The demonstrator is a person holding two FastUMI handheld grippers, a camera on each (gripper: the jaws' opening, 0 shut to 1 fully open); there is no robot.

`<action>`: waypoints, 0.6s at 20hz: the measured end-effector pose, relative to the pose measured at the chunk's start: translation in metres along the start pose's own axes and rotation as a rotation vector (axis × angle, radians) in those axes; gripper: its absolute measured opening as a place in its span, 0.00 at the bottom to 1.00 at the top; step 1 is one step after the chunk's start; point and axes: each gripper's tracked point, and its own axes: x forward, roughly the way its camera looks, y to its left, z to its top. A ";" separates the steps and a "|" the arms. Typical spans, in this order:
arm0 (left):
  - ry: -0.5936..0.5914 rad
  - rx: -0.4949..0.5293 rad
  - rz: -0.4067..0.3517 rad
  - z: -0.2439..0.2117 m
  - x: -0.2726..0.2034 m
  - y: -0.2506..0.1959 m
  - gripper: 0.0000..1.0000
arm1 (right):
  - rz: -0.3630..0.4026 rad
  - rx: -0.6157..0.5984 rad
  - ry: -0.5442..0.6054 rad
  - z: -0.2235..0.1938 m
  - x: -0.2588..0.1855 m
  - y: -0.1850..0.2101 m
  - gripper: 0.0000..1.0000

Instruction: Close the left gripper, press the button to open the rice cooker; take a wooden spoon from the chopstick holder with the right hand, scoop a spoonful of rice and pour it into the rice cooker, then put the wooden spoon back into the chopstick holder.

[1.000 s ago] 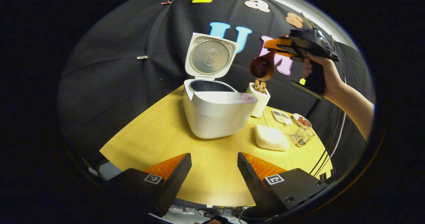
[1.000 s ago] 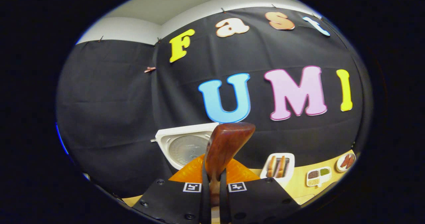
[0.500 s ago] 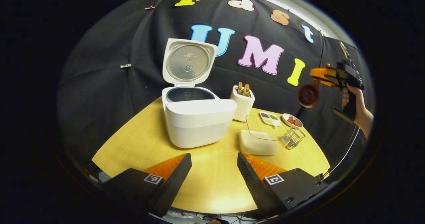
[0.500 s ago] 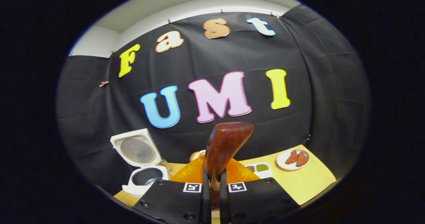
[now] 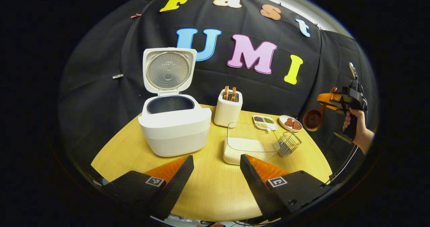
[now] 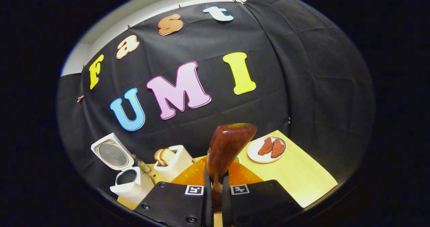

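Wooden and dark brown, the wooden spoon (image 6: 228, 146) is clamped by its handle between the two fingers of the right gripper (image 6: 215, 200), which press on it from both sides; its bowl rises straight ahead at about 12 o'clock in the right gripper view. In the left gripper view the same right gripper (image 5: 339, 101) is held in a hand (image 5: 356, 127) out at 3 o'clock, off the right edge of the worktop (image 5: 215, 193), with the spoon's bowl (image 5: 312, 119) hanging toward the plates and looking empty.

The rice cooker (image 5: 174, 126) stands at about 10 o'clock on the worktop with its lid (image 5: 168, 70) tipped fully up and the dark inner pot exposed, so I judge the button step done. The left gripper (image 5: 216, 176) hangs low at 6 o'clock, its jaws well apart and gripping nothing. The chopstick holder (image 5: 228, 109) sits just right of the cooker, with two more wooden handles poking out. Between it and the left gripper lies the clear container of rice (image 5: 248, 146), with a small wire basket (image 5: 289, 143) just beside it at its 3 o'clock.

By my reading the spoon is out of the holder and the scoop is the step in hand. The next move calls for bringing the bowl down toward 9 o'clock into the rice, dipping under the grains, then levelling the spoon so nothing spills on the way across to the open pot.
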 end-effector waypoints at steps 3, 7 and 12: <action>-0.001 -0.005 0.026 0.009 0.006 -0.021 0.96 | 0.004 0.013 0.071 -0.031 0.028 -0.017 0.14; 0.010 -0.001 0.076 0.012 0.006 -0.035 0.96 | 0.001 0.011 0.156 -0.069 0.065 -0.034 0.14; -0.001 0.062 0.154 0.028 0.011 -0.025 0.96 | 0.006 -0.015 0.227 -0.105 0.090 -0.043 0.14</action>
